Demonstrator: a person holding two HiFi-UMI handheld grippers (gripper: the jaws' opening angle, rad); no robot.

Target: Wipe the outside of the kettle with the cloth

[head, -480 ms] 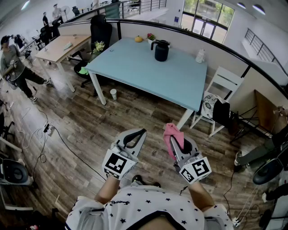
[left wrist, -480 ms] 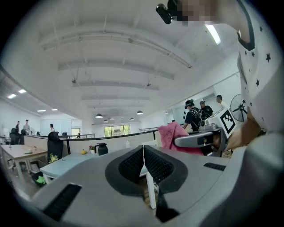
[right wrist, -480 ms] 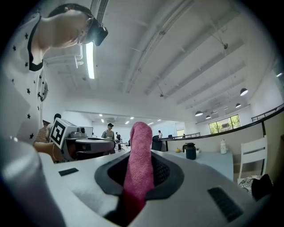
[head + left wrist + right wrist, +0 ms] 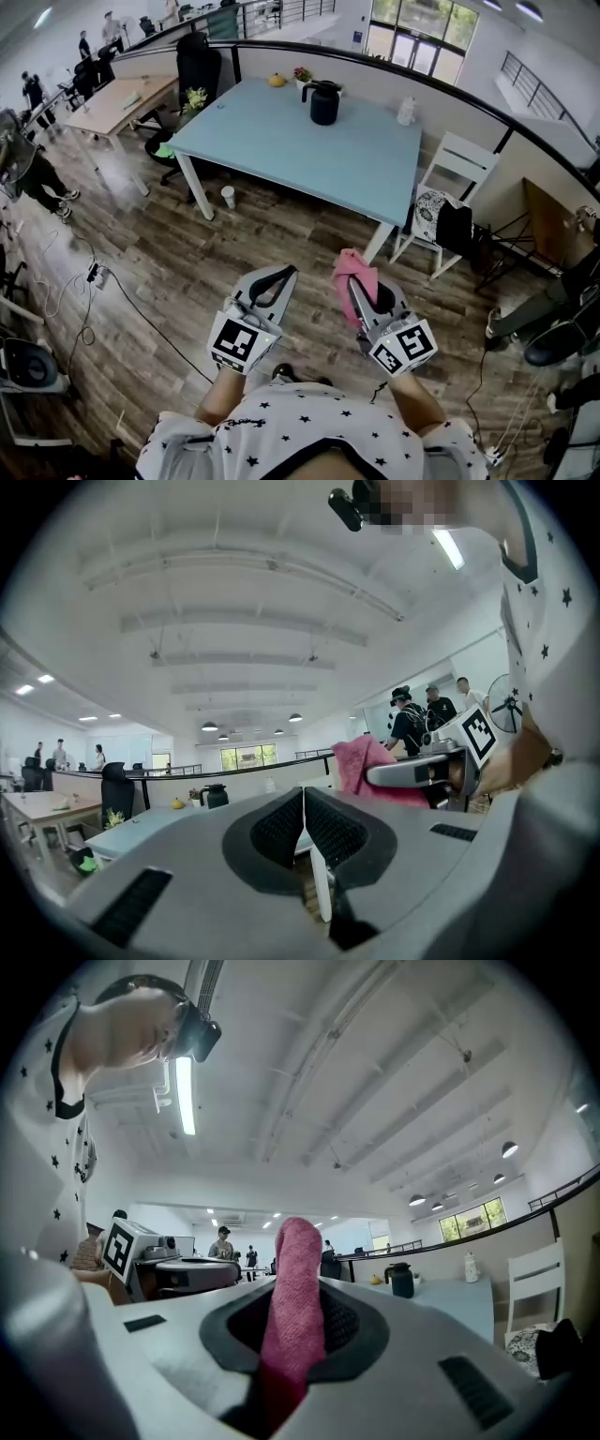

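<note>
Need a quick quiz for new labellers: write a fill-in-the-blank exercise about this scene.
1. The right gripper is shut on a ____ cloth.
2. The left gripper has its jaws ____, with nothing between them.
3. The black kettle stands on the light ____ table, far from both grippers.
Missing words: pink; shut; blue.

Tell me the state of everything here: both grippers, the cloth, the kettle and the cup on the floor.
left gripper: shut, nothing between its jaws.
right gripper: shut on the cloth.
cloth: clamped, sticking out past the jaws.
kettle: upright on the table, untouched.
cup: upright on the floor by a table leg.
</note>
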